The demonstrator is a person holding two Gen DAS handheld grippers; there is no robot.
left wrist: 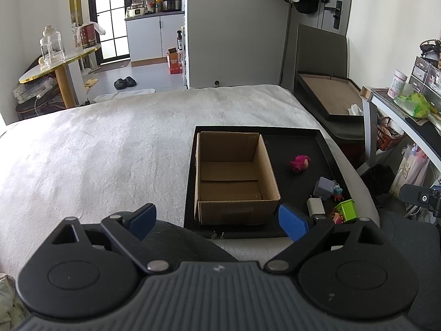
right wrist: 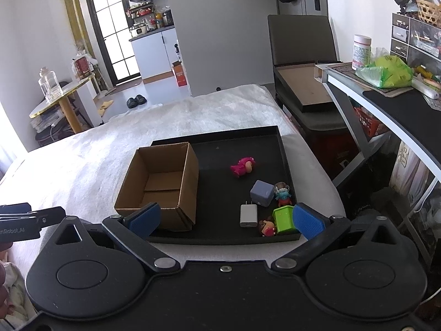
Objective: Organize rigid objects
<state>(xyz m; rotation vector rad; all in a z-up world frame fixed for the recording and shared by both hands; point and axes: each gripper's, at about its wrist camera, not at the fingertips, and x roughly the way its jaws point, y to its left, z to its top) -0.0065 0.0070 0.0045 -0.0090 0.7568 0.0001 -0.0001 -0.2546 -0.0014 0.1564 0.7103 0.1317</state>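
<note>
A black tray (left wrist: 297, 135) (right wrist: 220, 238) lies on the white bed cover. An open, empty cardboard box (left wrist: 234, 176) (right wrist: 160, 184) fills its left side. On its right side lie a pink figure (left wrist: 300, 162) (right wrist: 242, 167), a lilac cube (left wrist: 325, 188) (right wrist: 262, 193), a white charger (left wrist: 316, 206) (right wrist: 248, 215), a green block (left wrist: 346, 210) (right wrist: 284, 218) and small figurines (right wrist: 282, 193). My left gripper (left wrist: 217, 222) is open, held above the tray's near edge. My right gripper (right wrist: 226, 220) is open too, over the near edge by the charger.
A dark chair (right wrist: 300, 44) holding a second tray stands beyond the bed at the right. A cluttered desk (right wrist: 391, 102) runs along the right side. A round table (left wrist: 55, 66) with a glass jar stands at the far left. The other gripper's body (right wrist: 24, 220) shows at the left edge.
</note>
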